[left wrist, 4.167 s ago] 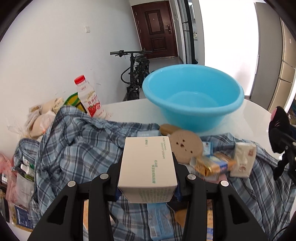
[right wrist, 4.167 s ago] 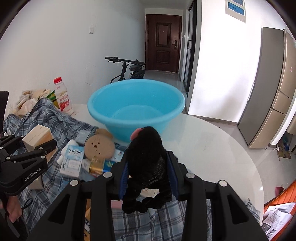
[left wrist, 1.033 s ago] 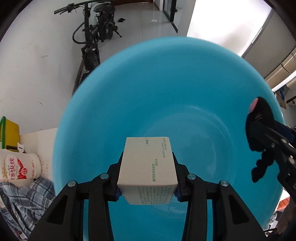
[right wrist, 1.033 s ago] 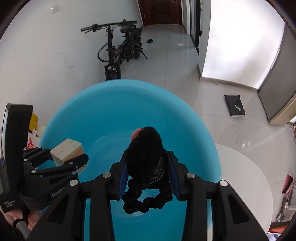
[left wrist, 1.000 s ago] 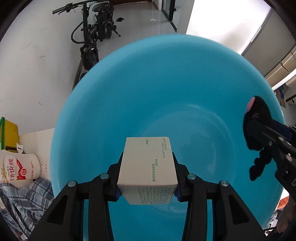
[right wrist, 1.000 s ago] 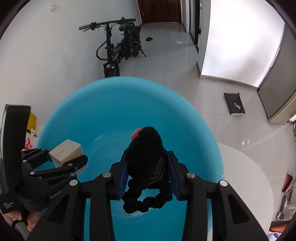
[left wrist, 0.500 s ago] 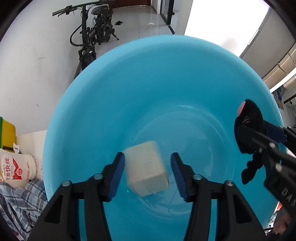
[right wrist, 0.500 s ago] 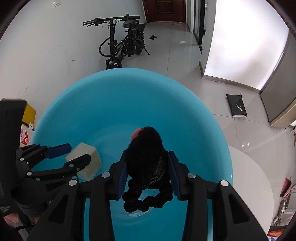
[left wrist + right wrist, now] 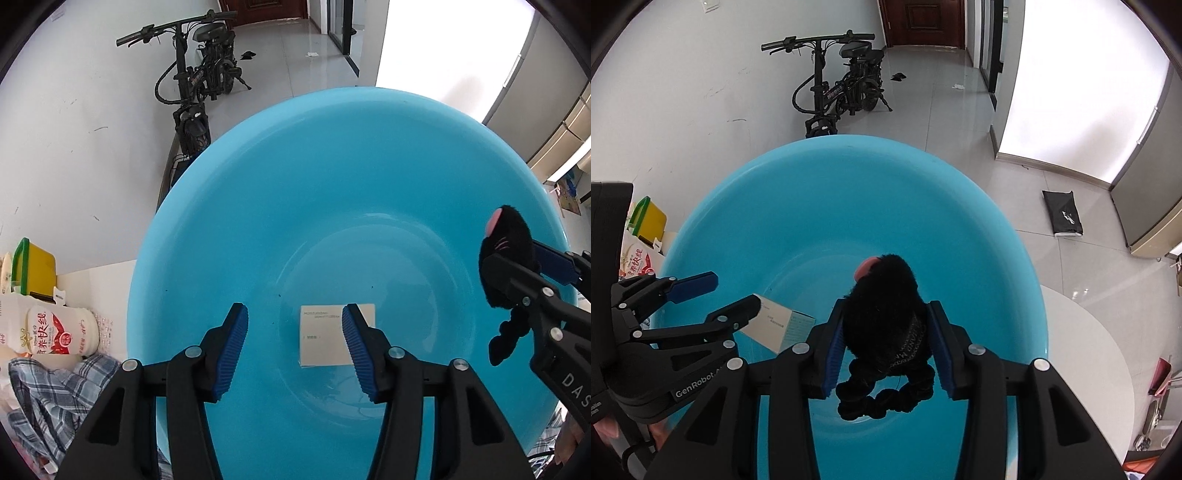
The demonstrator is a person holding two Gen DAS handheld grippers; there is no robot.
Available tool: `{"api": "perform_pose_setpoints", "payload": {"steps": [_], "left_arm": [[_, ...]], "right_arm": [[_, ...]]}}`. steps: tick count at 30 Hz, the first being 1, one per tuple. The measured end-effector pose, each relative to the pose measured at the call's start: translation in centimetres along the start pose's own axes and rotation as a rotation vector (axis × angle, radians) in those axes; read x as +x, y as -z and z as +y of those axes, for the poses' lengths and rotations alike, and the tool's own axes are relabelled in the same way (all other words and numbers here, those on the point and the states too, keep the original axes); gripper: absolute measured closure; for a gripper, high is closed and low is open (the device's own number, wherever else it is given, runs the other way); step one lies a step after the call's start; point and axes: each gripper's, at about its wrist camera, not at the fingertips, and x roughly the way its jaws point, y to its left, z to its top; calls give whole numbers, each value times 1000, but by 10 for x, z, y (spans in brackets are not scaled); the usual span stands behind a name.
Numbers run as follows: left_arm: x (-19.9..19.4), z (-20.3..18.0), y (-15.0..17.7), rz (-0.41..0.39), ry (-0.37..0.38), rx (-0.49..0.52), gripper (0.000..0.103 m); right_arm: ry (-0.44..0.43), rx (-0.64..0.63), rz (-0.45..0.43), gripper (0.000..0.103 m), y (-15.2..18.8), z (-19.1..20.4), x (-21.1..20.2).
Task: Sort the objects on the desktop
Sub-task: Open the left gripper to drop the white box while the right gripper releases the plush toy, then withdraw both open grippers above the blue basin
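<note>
So the left gripper (image 9: 293, 349) has just let go: its blue pads stand apart with nothing between them, and the cream carton (image 9: 325, 338) it was clamping a second ago now lies flat on the floor of the blue basin (image 9: 229, 229). That's one item sorted. Over on the right, the right gripper (image 9: 885, 352) hangs over the same basin, jaws easing open but pads pressed on the black plush hair scrunchie (image 9: 882, 339), so I'd guess that drops next.
</note>
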Motion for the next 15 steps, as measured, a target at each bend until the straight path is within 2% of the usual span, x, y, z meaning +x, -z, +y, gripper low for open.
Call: {"api": "perform_pose_setpoints", "payload": {"steps": [5, 6, 8, 10, 11, 12, 15], "left_arm": [[2, 5, 4, 7, 4, -16, 47], [2, 5, 5, 10, 7, -18, 47], [2, 6, 7, 8, 10, -14, 47], [0, 5, 9, 4, 1, -5, 47], [-1, 3, 10, 4, -3, -1, 47], [-2, 0, 12, 3, -6, 2, 47], [-4, -7, 20, -1, -15, 17, 47]], "right_arm": [[0, 7, -14, 61, 0, 0, 0], [-3, 17, -23, 56, 1, -1, 0], [-9, 44, -50, 39, 2, -3, -2], [-23, 40, -105, 36, 5, -4, -6], [-20, 28, -113, 31, 5, -2, -7], [-19, 15, -107, 25, 5, 0, -7], [-26, -1, -77, 21, 5, 3, -5]]}}
